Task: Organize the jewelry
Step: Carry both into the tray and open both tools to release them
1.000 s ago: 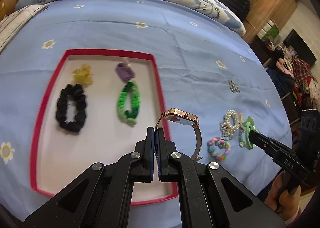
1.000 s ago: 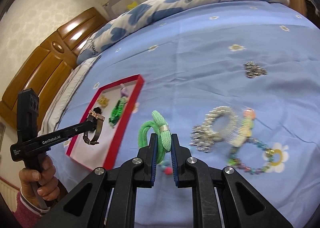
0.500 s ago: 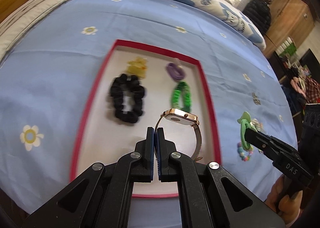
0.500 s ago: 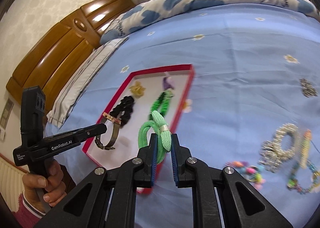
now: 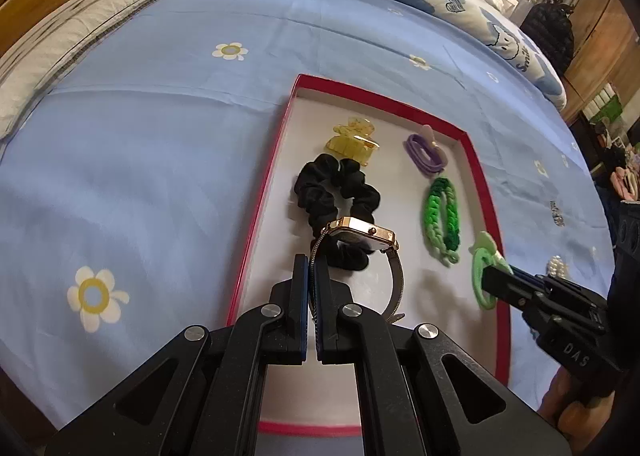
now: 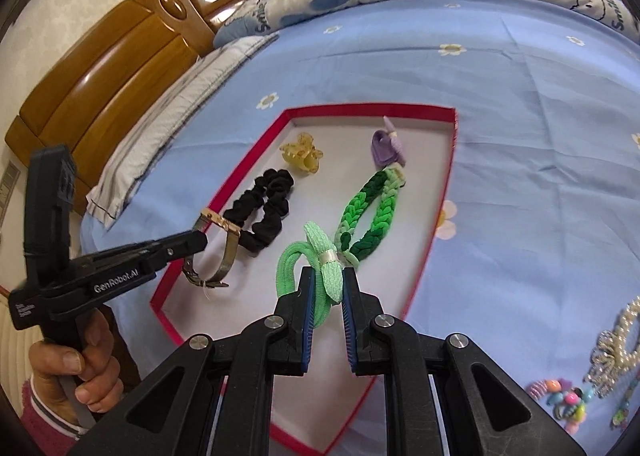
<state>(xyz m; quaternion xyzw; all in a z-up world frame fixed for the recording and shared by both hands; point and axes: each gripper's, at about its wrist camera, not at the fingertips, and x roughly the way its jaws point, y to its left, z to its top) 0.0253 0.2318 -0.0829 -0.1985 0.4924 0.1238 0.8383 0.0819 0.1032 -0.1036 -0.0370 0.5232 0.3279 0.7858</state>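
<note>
Hanging over the near left part of the shallow red-rimmed white tray (image 5: 256, 212), a rose-gold rectangular watch with a metal mesh strap (image 5: 362, 234) is held by the left gripper (image 5: 311, 276); its jaws are pressed together on the thin strap, and the watch case is seen just in front of the black fabric scrunchie (image 5: 336, 192) lying in the tray. From the right wrist view the same left gripper (image 6: 196, 242) is seen reaching in over the tray's left rim, gripped by a hand (image 6: 76, 364) in a pink knitted sleeve (image 6: 44, 424), with the strap loop dangling above the tray floor.

Further back in the tray, a translucent yellow claw clip (image 5: 352, 140) is seen beyond the scrunchie. Toward the tray's right side, a lilac elastic hair tie (image 5: 424, 148) is laid at the back, and a braided hair tie in light and dark green (image 5: 440, 216) in front of it.

Over the tray's right part, a light green looped hair tie with a knotted bow (image 6: 320, 268) is clamped between the blue pads of the right gripper (image 6: 326, 284), the jaws closed on it. In the left wrist view that right gripper (image 5: 486, 276) is seen near the tray's right rim.

Well to the right of the tray, on the blue flower-print bedsheet (image 6: 540, 136), a pearl bracelet (image 6: 616, 344) and a multicoloured bead bracelet (image 6: 560, 404) are left lying.
</note>
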